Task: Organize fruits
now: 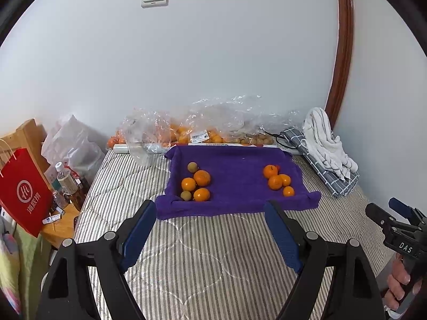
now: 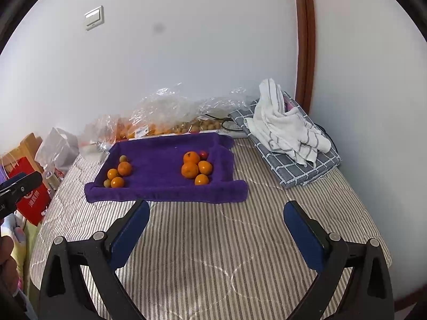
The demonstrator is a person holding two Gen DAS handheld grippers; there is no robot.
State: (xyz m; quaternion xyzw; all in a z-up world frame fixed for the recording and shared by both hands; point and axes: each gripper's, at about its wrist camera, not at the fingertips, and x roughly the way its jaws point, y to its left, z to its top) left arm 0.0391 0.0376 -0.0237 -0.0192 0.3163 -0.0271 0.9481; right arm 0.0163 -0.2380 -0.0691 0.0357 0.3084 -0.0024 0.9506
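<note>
Fuzzy purple towel (image 1: 234, 160), glossy oranges (image 1: 202, 178), crinkled clear plastic bags (image 1: 213, 117), matt striped quilted mattress cover (image 1: 200, 253)

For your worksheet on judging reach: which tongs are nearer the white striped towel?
Right. The right tongs sit on the white striped towel's side of the bed; the left tongs hover farther left.

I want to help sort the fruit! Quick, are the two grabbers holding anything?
Left gripper: jaws open, holding nothing.
Right gripper: jaws open, holding nothing.

Striped bed (image 1: 213, 253) with purple towel (image 1: 234, 200), folded checked cloth (image 1: 328, 176), and clear plastic bags (image 1: 186, 130) along the wall.
</note>
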